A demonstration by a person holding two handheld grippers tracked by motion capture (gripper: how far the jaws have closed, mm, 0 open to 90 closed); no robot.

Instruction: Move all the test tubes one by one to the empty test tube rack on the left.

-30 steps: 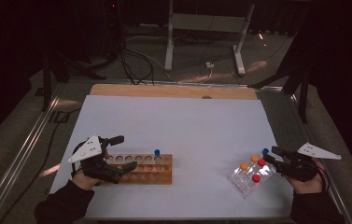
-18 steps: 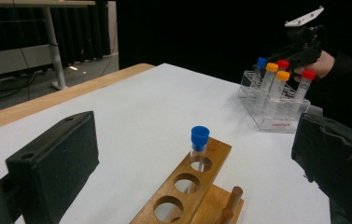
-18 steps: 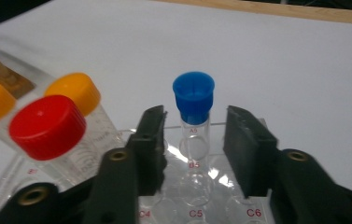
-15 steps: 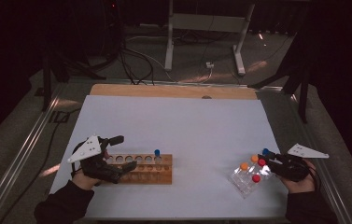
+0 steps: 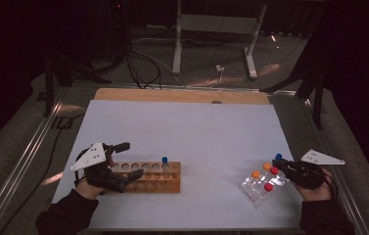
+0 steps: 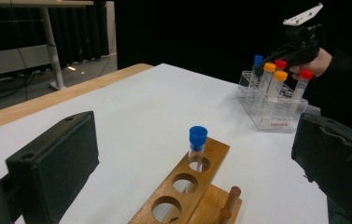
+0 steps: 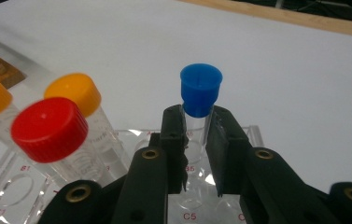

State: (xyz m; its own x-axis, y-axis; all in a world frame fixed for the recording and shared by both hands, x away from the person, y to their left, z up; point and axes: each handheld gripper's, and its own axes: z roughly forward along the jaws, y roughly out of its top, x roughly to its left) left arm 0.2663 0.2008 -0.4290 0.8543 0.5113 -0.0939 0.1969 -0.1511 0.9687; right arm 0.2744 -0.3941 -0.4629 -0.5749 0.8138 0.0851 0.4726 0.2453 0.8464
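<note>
While I scan from big to small, the white table [image 5: 192,137] carries a wooden rack [image 5: 145,177] near its front left corner and a clear plastic rack [image 5: 259,188] near its front right corner. My left gripper [image 5: 118,164] sits over the wooden rack's left end, jaws wide apart, holding nothing, forearm low along the front edge. My right gripper [image 7: 194,135] has just been closing and is now clamped on the blue-capped tube [image 7: 200,93], pads on the clear wall right under the cap, tube upright in the clear rack's far-right corner. Right hand [image 5: 314,181] lies low, gripper pointing left along the table. Tube looks light, stiff, slick plastic; I judge gripping just below the cap is right, squeezing gently and lifting straight.
</note>
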